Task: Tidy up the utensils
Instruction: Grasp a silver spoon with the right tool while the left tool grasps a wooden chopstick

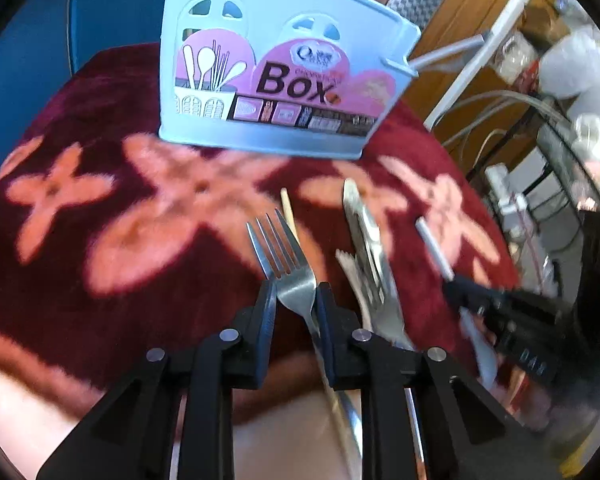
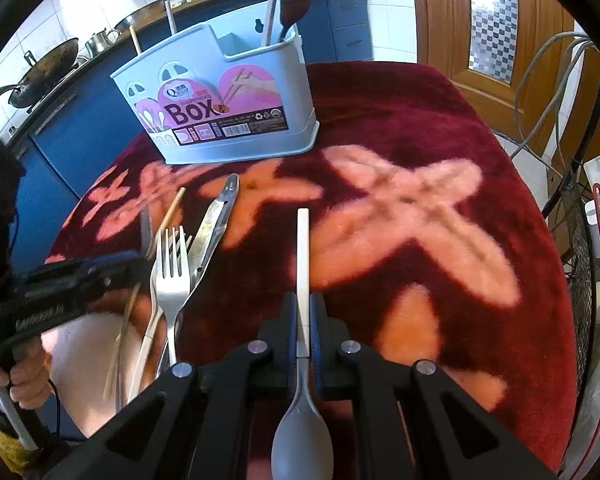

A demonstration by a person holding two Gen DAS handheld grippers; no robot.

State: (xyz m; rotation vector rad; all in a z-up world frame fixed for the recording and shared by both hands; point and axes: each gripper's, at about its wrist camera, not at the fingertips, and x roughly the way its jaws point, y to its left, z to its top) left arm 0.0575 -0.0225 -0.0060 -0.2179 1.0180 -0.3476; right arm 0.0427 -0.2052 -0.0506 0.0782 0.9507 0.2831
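Left gripper (image 1: 296, 292) clamps fork (image 1: 282, 248); right gripper (image 2: 303, 312) pinches spoon (image 2: 302, 408); tongs (image 2: 214, 224), chopstick (image 2: 172, 212) before utensil box (image 2: 220, 112).

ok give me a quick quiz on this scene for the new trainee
1. True or false: the right tool holds nothing.
2. What is gripped in the left tool? A knife, B fork, C chopstick.
3. In the right wrist view, which end of the box already has utensils standing in it?

Key
1. False: it is shut on a spoon, gripped by its white handle.
2. B.
3. The right end.
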